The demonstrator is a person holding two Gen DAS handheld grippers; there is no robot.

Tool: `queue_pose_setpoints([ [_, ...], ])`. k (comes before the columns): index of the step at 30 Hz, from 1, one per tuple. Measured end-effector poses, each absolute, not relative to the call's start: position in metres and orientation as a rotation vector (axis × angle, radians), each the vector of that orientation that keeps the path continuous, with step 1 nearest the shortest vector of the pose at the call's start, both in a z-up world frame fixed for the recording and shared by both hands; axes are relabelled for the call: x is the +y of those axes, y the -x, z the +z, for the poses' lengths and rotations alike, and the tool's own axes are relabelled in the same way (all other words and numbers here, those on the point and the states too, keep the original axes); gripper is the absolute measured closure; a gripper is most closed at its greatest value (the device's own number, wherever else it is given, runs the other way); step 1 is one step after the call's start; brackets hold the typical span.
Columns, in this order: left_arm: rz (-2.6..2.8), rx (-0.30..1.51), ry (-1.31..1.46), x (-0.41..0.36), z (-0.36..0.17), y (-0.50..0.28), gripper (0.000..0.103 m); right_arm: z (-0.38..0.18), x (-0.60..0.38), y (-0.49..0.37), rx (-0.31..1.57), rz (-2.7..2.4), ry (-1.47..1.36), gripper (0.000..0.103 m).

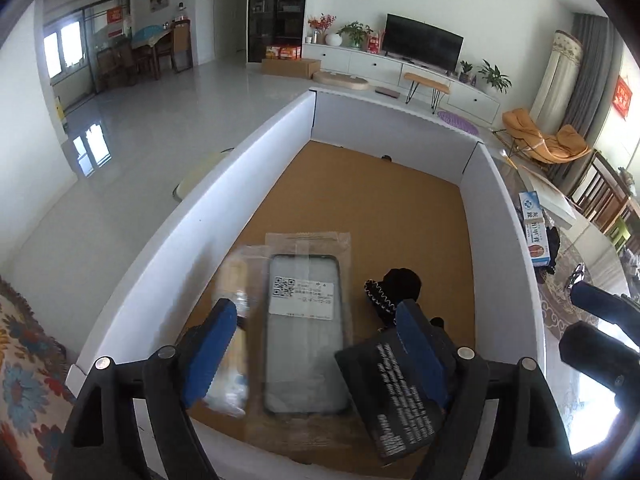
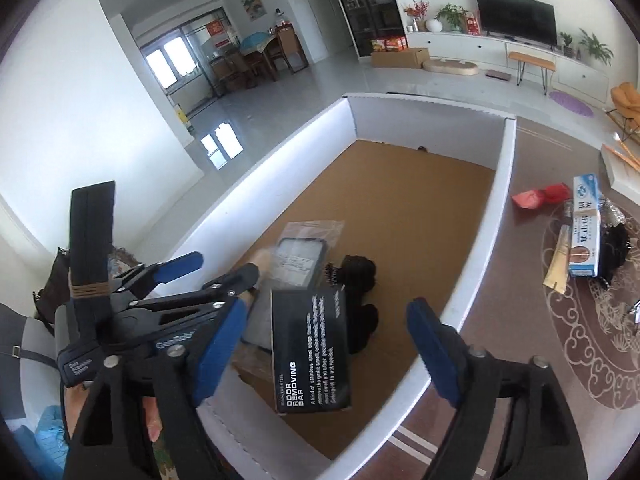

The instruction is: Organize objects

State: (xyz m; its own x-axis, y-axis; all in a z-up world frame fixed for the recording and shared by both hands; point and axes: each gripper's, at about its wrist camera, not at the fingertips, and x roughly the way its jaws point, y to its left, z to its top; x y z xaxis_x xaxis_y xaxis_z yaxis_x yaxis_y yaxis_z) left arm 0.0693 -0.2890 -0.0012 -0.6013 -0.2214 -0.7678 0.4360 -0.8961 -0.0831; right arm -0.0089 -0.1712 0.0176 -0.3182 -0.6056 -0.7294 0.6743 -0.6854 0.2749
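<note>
A bright living room with a pale glossy floor lay behind the work area, a dark television [image 1: 423, 42] on a long white cabinet at the far wall. On the brown patterned table [image 2: 520, 264] stood a large white-walled box with a brown cardboard floor [image 1: 380, 208], its far half bare and open, its rim running close on both sides.

The left gripper [image 1: 316, 344] pointed steeply down into the near end of the box, blue-padded fingers [image 1: 208, 352] spread wide with nothing pressed between them. The right gripper [image 2: 324, 348] hung beside it at a similar downward tilt, fingers likewise wide apart and gripping nothing.

Beneath them, a black rectangular box printed "odor removing bar" [image 2: 312, 348] sat tilted near the box's near wall. To its left lay a dark-framed phone case in a clear plastic bag [image 1: 306, 332], flat on the cardboard. A blurred pale packet in clear wrap [image 1: 234, 332] was just beside the left finger. A black knitted item with white stitching [image 1: 394, 290] lay against the black box's far side.

Outside, on the table, a blue-and-white carton [image 2: 586, 232] and a red wrapper [image 2: 542, 196] lay well apart from the wall.
</note>
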Motion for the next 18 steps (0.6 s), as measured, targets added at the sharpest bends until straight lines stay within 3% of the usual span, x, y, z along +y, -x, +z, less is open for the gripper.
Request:
queue_pose_setpoints([
  [4,-2.616,0.299,-1.107,-0.243,0.01,-0.059,0.022,0.027,-0.114,0.015,0.132,-2.292,-0.972,0.001],
  [7,-2.772,0.274,-1.122,-0.196,0.023,-0.047,0.021,0.019,-0.056,0.029,0.146,-2.487,-0.927,0.0],
  [9,-2.875,0.258,-1.156,-0.158,0.03,-0.041,0.017,-0.001,-0.013,0.042,0.145,-2.602,-0.98,0.0],
  [12,-3.023,0.243,-1.242,-0.099,0.029,-0.034,0.0,-0.045,0.057,0.058,0.145,-2.753,-1.157,0.0],
  [18,-2.99,0.178,-1.493,-0.023,-0.043,0.014,0.0,-0.099,0.164,0.068,0.118,-2.914,-1.425,0.0],
])
